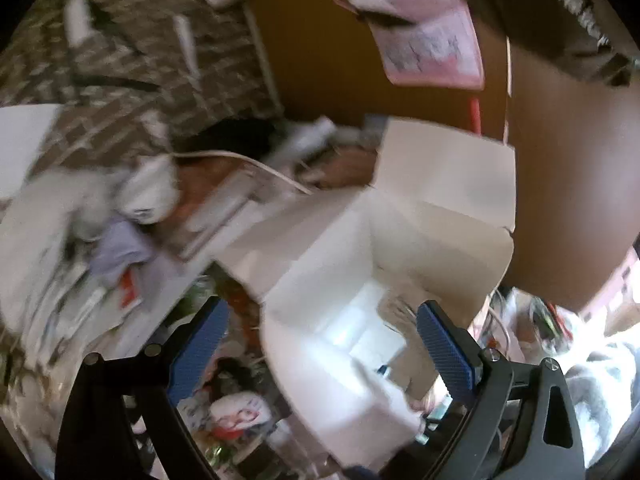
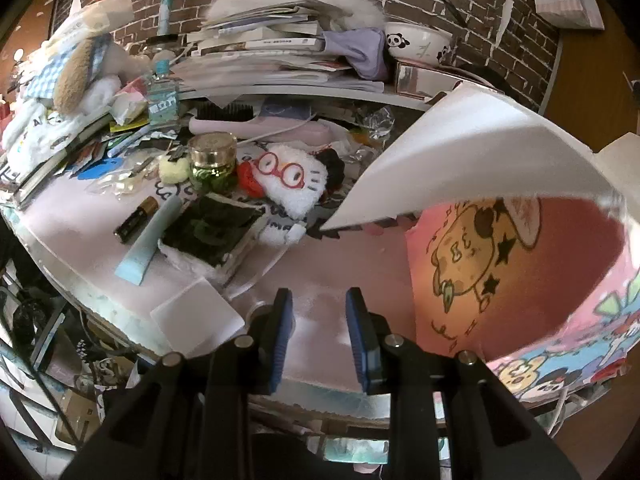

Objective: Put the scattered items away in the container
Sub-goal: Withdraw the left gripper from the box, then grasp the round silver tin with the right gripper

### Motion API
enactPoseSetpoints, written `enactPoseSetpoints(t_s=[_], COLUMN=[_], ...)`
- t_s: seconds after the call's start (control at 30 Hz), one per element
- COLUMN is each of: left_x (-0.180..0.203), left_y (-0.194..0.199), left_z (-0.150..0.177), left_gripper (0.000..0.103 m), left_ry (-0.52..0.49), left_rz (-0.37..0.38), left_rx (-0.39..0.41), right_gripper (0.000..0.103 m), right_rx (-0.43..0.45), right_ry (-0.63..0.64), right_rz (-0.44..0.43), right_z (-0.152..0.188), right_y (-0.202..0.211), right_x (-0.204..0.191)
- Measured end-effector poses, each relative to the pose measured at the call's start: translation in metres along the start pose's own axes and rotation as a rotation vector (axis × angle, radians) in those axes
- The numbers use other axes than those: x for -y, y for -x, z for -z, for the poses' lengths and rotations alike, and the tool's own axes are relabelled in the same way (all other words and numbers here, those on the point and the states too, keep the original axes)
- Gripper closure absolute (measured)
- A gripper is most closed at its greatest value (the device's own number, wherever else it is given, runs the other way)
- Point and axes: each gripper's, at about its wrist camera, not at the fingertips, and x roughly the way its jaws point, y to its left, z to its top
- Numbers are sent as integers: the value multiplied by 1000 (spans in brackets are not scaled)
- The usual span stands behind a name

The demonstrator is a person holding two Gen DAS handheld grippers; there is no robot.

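Observation:
The container is a white cardboard box point(image 1: 328, 280) with its flaps up; in the right wrist view its pink cartoon-printed side point(image 2: 500, 272) and one white flap point(image 2: 460, 152) fill the right half. My left gripper point(image 1: 320, 328) hangs open and wide over the box, one wall between its blue pads; the view is blurred. Over bare pink desk at the front edge, my right gripper point(image 2: 320, 332) is open and holds nothing. Scattered ahead of it lie a white plush with red glasses point(image 2: 294, 184), a battery point(image 2: 134, 220), a gold-lidded green jar point(image 2: 212, 160), a pale blue strip point(image 2: 150, 240) and a dark square pad point(image 2: 212, 232).
A white card point(image 2: 198, 316) overhangs the desk's front edge. A stack of books point(image 2: 272, 52), a panda bowl point(image 2: 418, 42), a water bottle point(image 2: 162, 96) and a hairbrush point(image 2: 240, 118) crowd the back by the brick wall. Clutter lies below the desk at left.

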Motion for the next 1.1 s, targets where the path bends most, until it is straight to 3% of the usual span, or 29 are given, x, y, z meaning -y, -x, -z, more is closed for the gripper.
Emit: enactPoseSetpoints(t_s=[0.17, 0.3, 0.53, 0.67, 0.8, 1.1], left_x=[-29, -45, -60, -56, -51, -54], left_y=[33, 58, 61, 50, 36, 25], left_z=[52, 106, 175, 186, 191, 194], left_gripper=[8, 8, 8, 8, 8, 8], left_ry=[191, 315, 481, 520, 528, 545], left_rz=[-217, -310, -311, -277, -254, -222], left_rx=[35, 54, -7, -1, -26, -34], right_gripper=[78, 78, 78, 77, 59, 59], right_rx=[12, 47, 114, 181, 238, 209], right_ry=[-13, -21, -73, -106, -104, -112], right_rz=[-42, -42, -42, -69, -95, -107], right_z=[5, 7, 20, 32, 38, 32], right_y=[1, 6, 13, 16, 20, 5], right_x=[-2, -4, 4, 7, 2, -3])
